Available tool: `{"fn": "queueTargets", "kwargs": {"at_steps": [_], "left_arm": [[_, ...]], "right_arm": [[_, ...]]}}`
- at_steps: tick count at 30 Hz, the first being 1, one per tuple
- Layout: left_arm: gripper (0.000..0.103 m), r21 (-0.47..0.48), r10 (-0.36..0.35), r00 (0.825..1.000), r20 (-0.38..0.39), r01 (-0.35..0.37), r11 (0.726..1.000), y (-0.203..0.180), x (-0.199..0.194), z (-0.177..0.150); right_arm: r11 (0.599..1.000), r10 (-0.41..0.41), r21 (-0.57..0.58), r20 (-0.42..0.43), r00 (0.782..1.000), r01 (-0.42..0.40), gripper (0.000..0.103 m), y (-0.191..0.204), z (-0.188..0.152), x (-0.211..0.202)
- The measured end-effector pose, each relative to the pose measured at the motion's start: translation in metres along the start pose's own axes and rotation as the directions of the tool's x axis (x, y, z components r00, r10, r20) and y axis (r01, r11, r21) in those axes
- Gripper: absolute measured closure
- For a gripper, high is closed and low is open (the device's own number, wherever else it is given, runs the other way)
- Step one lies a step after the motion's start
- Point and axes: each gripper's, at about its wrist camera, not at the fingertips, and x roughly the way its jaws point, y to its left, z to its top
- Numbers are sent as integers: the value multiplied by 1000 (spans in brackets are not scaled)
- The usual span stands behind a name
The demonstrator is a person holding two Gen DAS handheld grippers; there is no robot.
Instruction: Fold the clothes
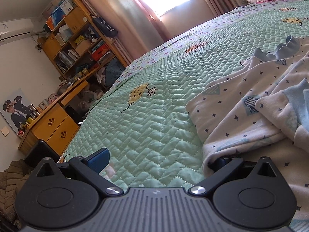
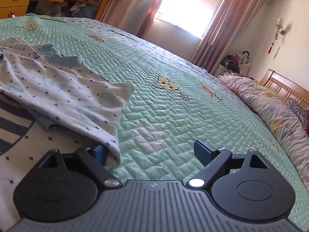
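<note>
So the whole job sits on the bed (image 2: pixel 173 100), a big mint quilt stitched in a zigzag brick pattern with little cartoon prints, puffy and grippy looking, which I reckon is why the cloth stays put where it's dropped. The garment (image 2: pixel 63 92) is spread across the near part of the quilt: soft white knit with tiny dark stars and pale blue patches, and a scalloped blue trim (image 2: pixel 61 59) on the far edge. It's already doubled over on itself, top layer bunched in loose ridges, so I'd call this mid-fold rather than done. Under it on my side there's a layer with thick dark stripes (image 2: pixel 11 123), can't tell if that's the same piece or another one. Both tools sit low at the near edge, one at each side of the cloth, which makes sense for grabbing two corners and flipping them together. The right gripper (image 2: pixel 152 152) has its jaws spread wide and nothing pinched: a rolled corner of the knit drapes over its left finger, the other finger is over bare quilt. The left gripper (image 1: pixel 160 160) is also wide apart, one blue finger (image 1: pixel 99 159) clear over the quilt, the other buried under the fabric edge, so it's touching cloth but I don't think it's clamped on anything
</note>
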Motion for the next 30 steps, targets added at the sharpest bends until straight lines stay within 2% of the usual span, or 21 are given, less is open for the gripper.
{"fn": "queueTargets", "kwargs": {"at_steps": [3, 7, 13, 17, 20, 22, 24, 28, 30], "left_arm": [[0, 2, 2, 1000, 2, -2, 1000, -1, 0, 0], [0, 18, 14, 1000, 10, -14, 1000, -4, -2, -1], [0, 30, 23, 1000, 18, -23, 999, -6, -4, -1], [0, 29, 23, 999, 22, -24, 999, -7, -4, -2], [0, 26, 22, 1000, 22, -22, 999, -6, -5, -1], [0, 26, 22, 999, 23, -22, 999, -6, -5, -1], [0, 22, 18, 1000, 23, -19, 1000, -5, -4, -1], [0, 22, 19, 999, 26, -20, 1000, -5, -4, -2], [0, 25, 23, 999, 29, -24, 999, -7, -4, -2]], "right_arm": [[998, 17, 60, -20, 1000, -15, 13, -6, 0, 3], [986, 78, 148, -38, 996, -71, 13, -16, 1, 4], [968, 214, 126, 29, 976, -216, 12, -33, -9, -29], [914, 293, 242, 165, 942, -327, 13, -55, 3, -56], [850, 384, 299, 209, 899, -433, 20, -56, 33, -42], [854, 405, 277, 176, 897, -440, 41, -50, 54, -16], [891, 397, 185, 123, 910, -414, 53, -38, 70, 11], [921, 385, 63, -4, 923, -384, 55, -17, 87, 51], [922, 382, 92, -49, 923, -377, 55, -14, 87, 64]]}}
